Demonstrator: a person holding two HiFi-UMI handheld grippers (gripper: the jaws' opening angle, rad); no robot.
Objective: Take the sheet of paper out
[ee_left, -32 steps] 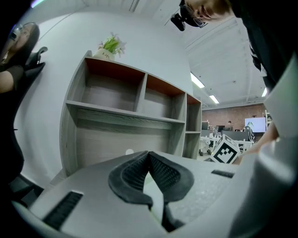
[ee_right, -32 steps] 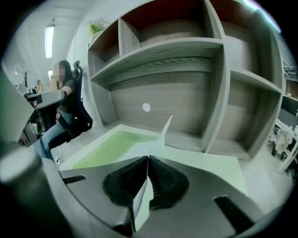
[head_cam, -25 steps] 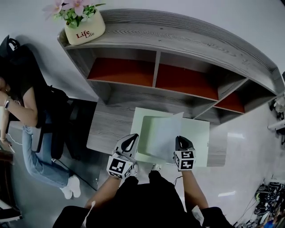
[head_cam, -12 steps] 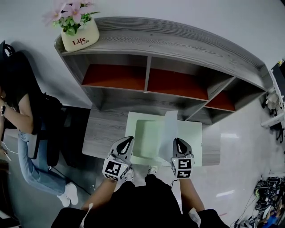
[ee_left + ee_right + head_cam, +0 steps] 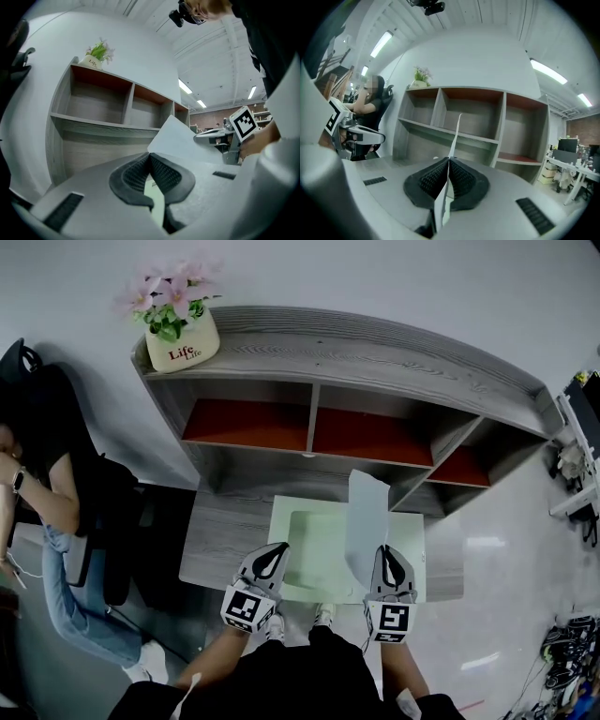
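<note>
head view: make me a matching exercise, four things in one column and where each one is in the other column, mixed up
Things
1. sheet of paper
2. flower pot
3. green folder
4. seated person

Places
a. on top of the shelf unit, at its left end
b. off to the left of the desk
c. pinched in the right claw, lifted up on edge
d. lying flat on the desk

Pairs: 1-c, 2-a, 3-d, 4-b
</note>
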